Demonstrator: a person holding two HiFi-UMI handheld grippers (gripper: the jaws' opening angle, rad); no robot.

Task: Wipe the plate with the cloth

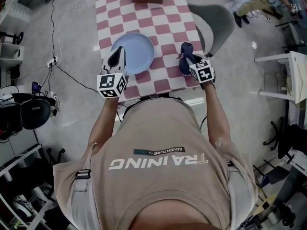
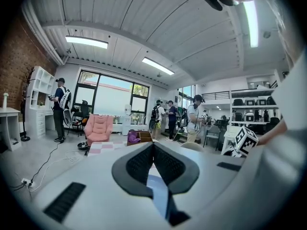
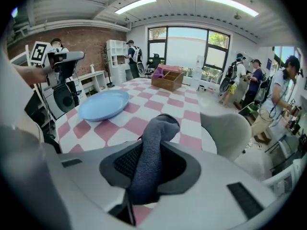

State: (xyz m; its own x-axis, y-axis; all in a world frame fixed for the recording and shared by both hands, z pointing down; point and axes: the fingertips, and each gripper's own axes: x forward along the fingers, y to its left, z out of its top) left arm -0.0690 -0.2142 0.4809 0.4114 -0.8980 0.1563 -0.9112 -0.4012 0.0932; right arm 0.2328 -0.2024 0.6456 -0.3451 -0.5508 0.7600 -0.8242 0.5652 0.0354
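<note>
Between the right tongs (image 3: 153, 147), clamped tight, sits the dark grey cloth (image 3: 160, 126), over the checked desk (image 1: 168, 28). To their left, the blue plate (image 1: 139, 51) lies at the tips of the left tongs (image 2: 153, 147), which are together and empty.

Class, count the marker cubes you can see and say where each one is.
2. One cube is on the left tongs, by the plate; the other is on the right tongs, which grip the cloth. None seems hidden.
</note>
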